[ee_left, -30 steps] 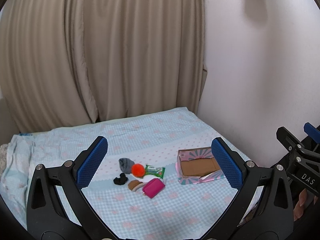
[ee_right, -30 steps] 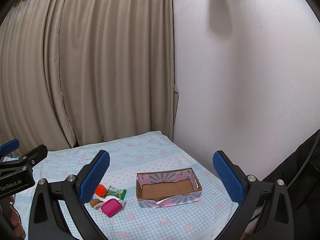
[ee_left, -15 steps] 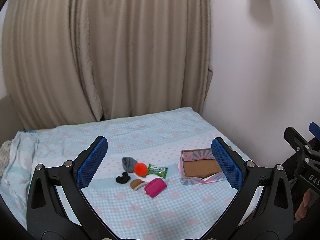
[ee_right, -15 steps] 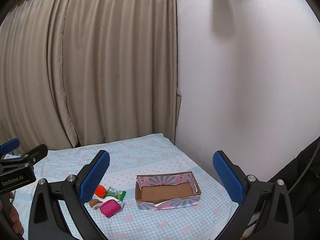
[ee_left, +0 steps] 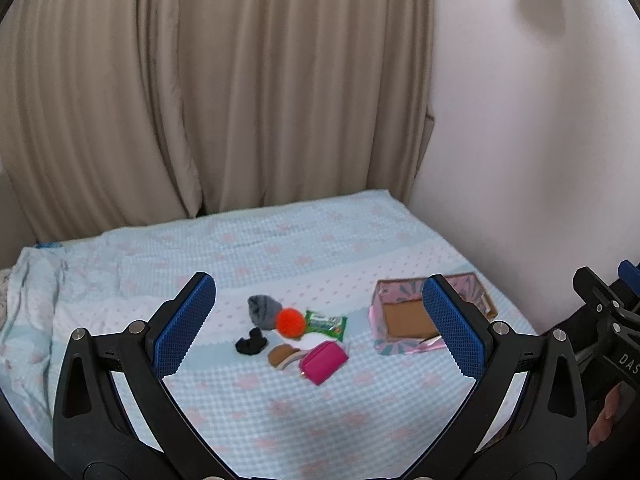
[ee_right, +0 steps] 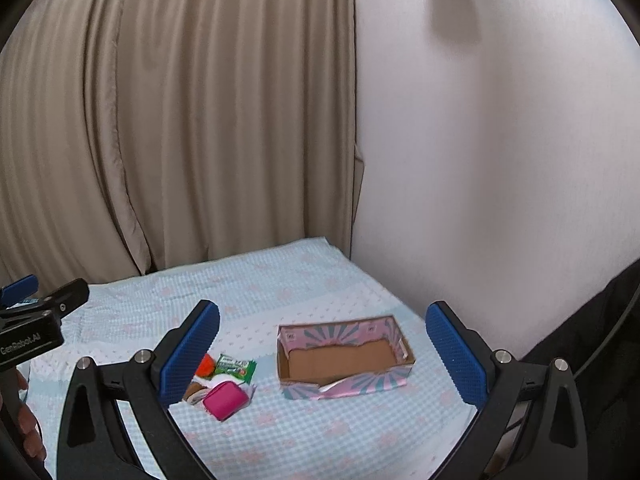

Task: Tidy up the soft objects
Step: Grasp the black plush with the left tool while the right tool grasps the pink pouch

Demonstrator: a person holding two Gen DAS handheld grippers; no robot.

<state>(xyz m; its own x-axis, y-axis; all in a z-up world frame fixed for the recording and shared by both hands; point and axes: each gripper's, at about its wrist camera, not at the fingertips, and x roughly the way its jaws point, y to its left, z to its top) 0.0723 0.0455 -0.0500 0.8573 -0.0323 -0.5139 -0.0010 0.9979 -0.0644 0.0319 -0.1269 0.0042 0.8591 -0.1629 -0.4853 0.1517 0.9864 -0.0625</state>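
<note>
A small pile lies on the blue checked bed cover [ee_left: 280, 412]: a grey sock [ee_left: 262, 310], an orange pompom [ee_left: 291, 321], a green packet [ee_left: 326, 323], a black cloth [ee_left: 251, 343], a brown pad [ee_left: 283, 355] and a pink pouch [ee_left: 324, 362]. An open pink cardboard box [ee_left: 404, 322] with a bare bottom sits to their right. My left gripper [ee_left: 318, 330] is open and empty, held well back from the pile. My right gripper [ee_right: 324, 354] is open and empty, facing the box [ee_right: 344, 356], the pouch [ee_right: 224, 400] and the packet [ee_right: 236, 369].
Beige curtains [ee_left: 224, 92] hang behind the bed and a white wall [ee_right: 500, 140] runs along its right side. The cover is rumpled at the left edge [ee_left: 32, 292]. A dark garment [ee_right: 600, 340] shows at the far right.
Both grippers have moved a little nearer and lower toward the bed. The pile and box look slightly larger. Nothing on the bed has moved.
</note>
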